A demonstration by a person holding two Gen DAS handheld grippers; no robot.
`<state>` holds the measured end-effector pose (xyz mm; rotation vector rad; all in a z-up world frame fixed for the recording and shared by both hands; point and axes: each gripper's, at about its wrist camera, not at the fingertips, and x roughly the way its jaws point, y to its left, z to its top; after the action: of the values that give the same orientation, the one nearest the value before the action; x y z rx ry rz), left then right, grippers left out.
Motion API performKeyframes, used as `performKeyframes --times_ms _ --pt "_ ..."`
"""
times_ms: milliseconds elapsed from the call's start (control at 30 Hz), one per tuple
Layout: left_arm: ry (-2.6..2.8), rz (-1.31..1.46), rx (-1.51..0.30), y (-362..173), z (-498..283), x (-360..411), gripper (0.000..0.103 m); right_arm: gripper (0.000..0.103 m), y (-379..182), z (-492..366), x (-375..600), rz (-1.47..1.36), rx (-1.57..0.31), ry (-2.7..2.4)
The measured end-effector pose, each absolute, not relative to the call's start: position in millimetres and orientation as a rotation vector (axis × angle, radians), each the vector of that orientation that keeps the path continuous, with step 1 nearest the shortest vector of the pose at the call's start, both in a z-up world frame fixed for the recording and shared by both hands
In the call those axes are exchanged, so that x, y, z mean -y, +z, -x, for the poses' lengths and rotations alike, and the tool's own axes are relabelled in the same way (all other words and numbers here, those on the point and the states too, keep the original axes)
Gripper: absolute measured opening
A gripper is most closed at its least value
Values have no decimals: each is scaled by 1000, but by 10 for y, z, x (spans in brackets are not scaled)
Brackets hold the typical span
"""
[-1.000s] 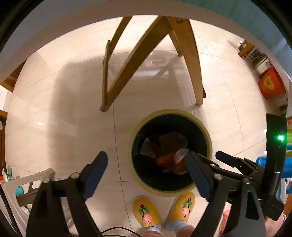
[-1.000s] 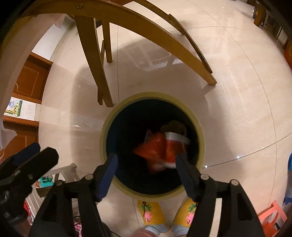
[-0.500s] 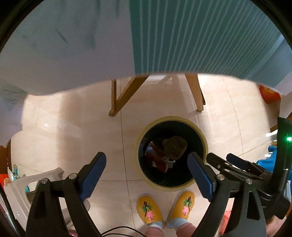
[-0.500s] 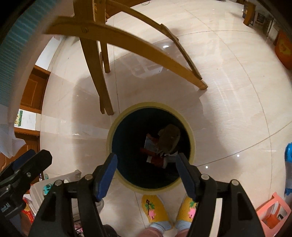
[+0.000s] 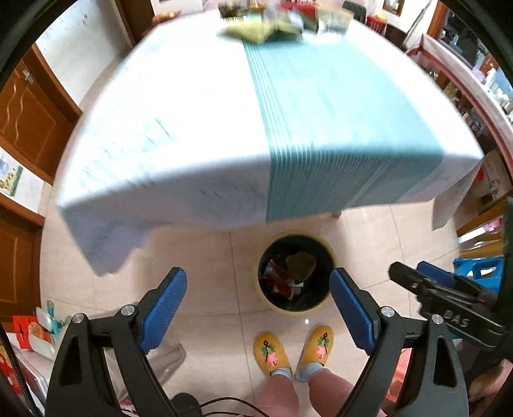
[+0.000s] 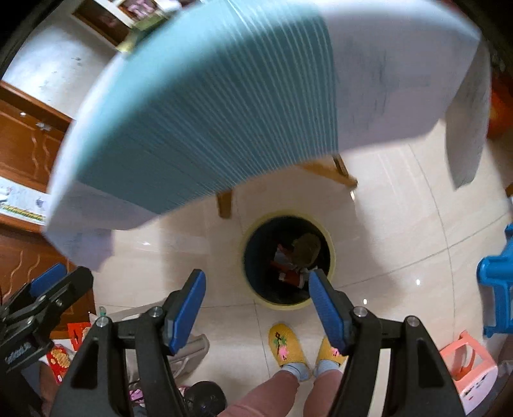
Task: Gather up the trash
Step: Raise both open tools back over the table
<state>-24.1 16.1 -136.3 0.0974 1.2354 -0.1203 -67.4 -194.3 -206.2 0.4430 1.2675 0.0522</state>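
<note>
A round dark trash bin with a yellow rim [image 5: 332,256] [image 6: 330,243] stands on the tiled floor below the table edge. Red, white and brown trash [image 5: 290,272] [image 6: 298,256] lies inside it. My left gripper [image 5: 258,308] is open and empty, high above the floor just left of the bin. My right gripper [image 6: 256,308] is open and empty, above the bin's near rim. More blurred litter [image 5: 256,30] lies at the far end of the table.
A table with a white and teal striped cloth [image 5: 314,106] [image 6: 224,106] fills the upper view. My feet in yellow slippers [image 5: 293,349] stand near the bin. Blue and pink stools [image 6: 495,279] are at the right, wooden cabinets [image 5: 29,106] at the left.
Both grippers have risen from just over the bin to above table height and tilted up. The table top has come into view. The trash dropped from the right gripper now lies in the bin.
</note>
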Motion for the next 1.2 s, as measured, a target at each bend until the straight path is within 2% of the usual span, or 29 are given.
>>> performKeyframes --times_ms 233,433,733,1200 --pt "-116 -79 -1130 -427 256 -359 90 67 -1002 794 1853 -421 -1154 82" --pt "-124 -67 -1025 187 210 -492 89 67 -386 791 1806 -404 -1039 79" --pt "-170 -49 -935 659 19 -572 89 67 258 611 1676 -332 -870 73" --pt "-187 -73 -873 864 -481 -516 89 67 593 158 1702 -193 -793 33"
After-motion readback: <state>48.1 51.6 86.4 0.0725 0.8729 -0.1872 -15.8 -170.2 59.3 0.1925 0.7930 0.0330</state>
